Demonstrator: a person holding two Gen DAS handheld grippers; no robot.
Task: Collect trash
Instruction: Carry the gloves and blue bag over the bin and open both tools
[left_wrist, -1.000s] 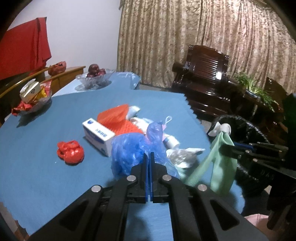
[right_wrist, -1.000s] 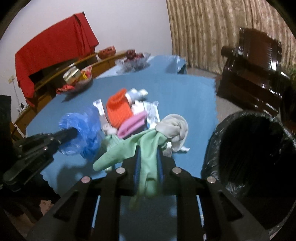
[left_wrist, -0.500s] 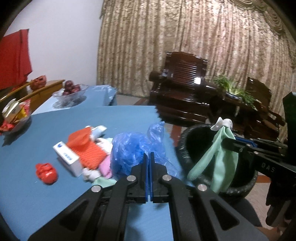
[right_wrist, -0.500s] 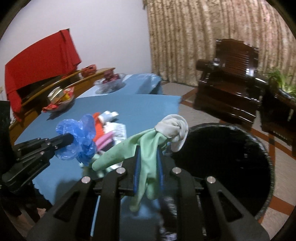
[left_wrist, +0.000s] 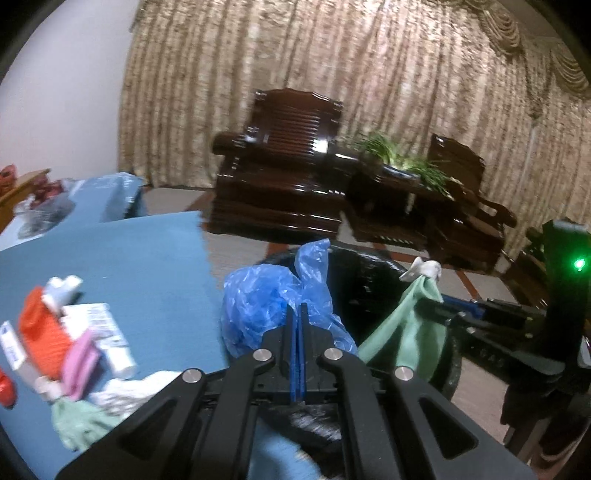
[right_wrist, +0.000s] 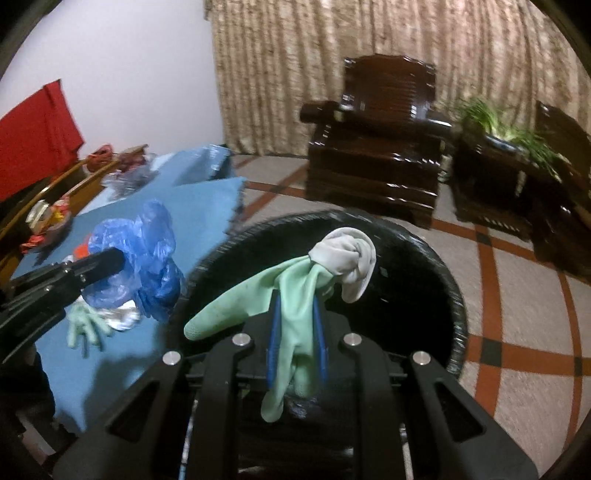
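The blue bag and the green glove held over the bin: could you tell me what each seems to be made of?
Blue bag: thin plastic film, probably; it looks translucent, crinkled and glossy. Green glove: likely rubber or latex, smooth and matte, hanging limp, with a pale cuff that looks like fabric lining.

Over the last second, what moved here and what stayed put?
Both grippers swung from the table toward the black bin. The right gripper now carries the green glove over its opening; the left gripper brings the blue plastic bag to its rim. Both grips unchanged; the remaining trash stays on the table.
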